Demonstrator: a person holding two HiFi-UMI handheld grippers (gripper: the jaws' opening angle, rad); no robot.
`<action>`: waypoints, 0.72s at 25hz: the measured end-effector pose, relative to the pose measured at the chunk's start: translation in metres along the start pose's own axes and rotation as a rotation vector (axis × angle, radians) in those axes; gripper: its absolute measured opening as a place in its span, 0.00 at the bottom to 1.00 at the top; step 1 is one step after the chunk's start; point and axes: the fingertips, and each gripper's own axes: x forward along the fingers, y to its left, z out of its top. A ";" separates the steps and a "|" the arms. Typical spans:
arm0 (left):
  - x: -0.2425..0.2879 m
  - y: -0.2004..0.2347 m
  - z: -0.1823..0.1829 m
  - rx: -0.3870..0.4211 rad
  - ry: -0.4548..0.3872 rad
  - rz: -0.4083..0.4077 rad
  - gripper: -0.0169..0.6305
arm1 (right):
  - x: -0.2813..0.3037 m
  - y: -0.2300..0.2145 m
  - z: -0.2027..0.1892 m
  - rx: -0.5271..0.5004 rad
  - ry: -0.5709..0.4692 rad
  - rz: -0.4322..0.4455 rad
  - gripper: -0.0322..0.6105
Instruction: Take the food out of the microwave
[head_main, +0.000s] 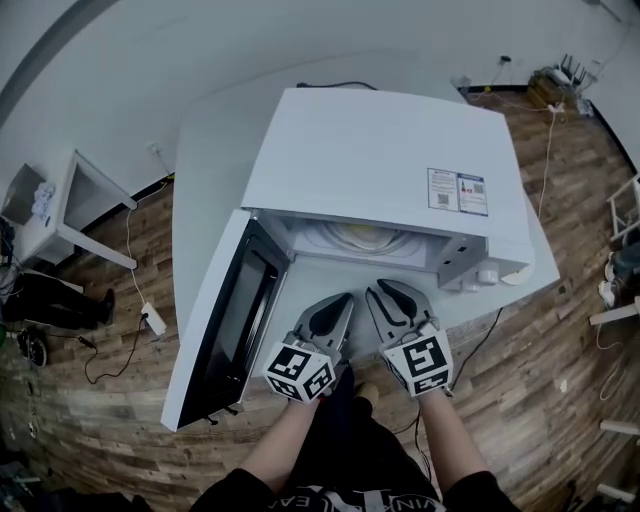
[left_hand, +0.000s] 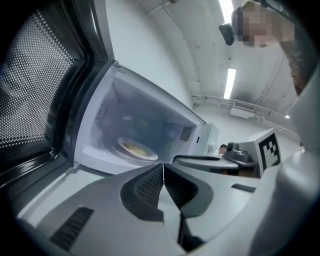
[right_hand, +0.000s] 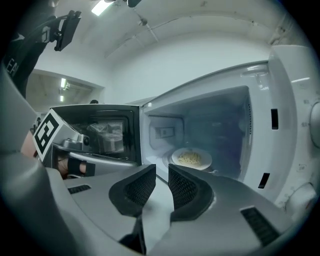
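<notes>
White casing marks the microwave (head_main: 380, 160), which is set on a pale table (head_main: 200, 160) with its door (head_main: 235, 320) swung wide open to the left. Both grippers are held side by side just outside the open cavity, pointing in. The left gripper (left_hand: 163, 170) is seen with its jaws pressed together on nothing. The right gripper (right_hand: 161, 175) is seen with a narrow gap between its jaws, also empty. The plate (right_hand: 207, 161) is found on the cavity floor towards the back, with the food (right_hand: 190, 159), pale yellow and stringy, heaped on it.

The step in hand is judged to be the reach inside. Both sets of jaws would best be opened before the rim is met. The plate would best be taken by its near rim on two sides, kept level, and lifted clear of the cavity lip. The door edge is to be avoided on the left.

A blue-and-white label (head_main: 458, 191) is stuck on the casing top near the right front, bearing two code squares; its writing is too small to be read. Black-and-white markers are carried on each cube (head_main: 425, 362). No brand can be made out.
</notes>
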 end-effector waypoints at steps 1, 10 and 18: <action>0.003 0.002 0.000 -0.003 0.000 -0.001 0.04 | 0.004 -0.003 0.000 -0.009 0.006 -0.013 0.15; 0.026 0.024 0.005 -0.017 0.003 0.000 0.04 | 0.044 -0.032 0.006 -0.089 0.052 -0.110 0.15; 0.036 0.039 0.007 -0.033 0.005 -0.002 0.04 | 0.071 -0.042 0.003 -0.169 0.109 -0.106 0.20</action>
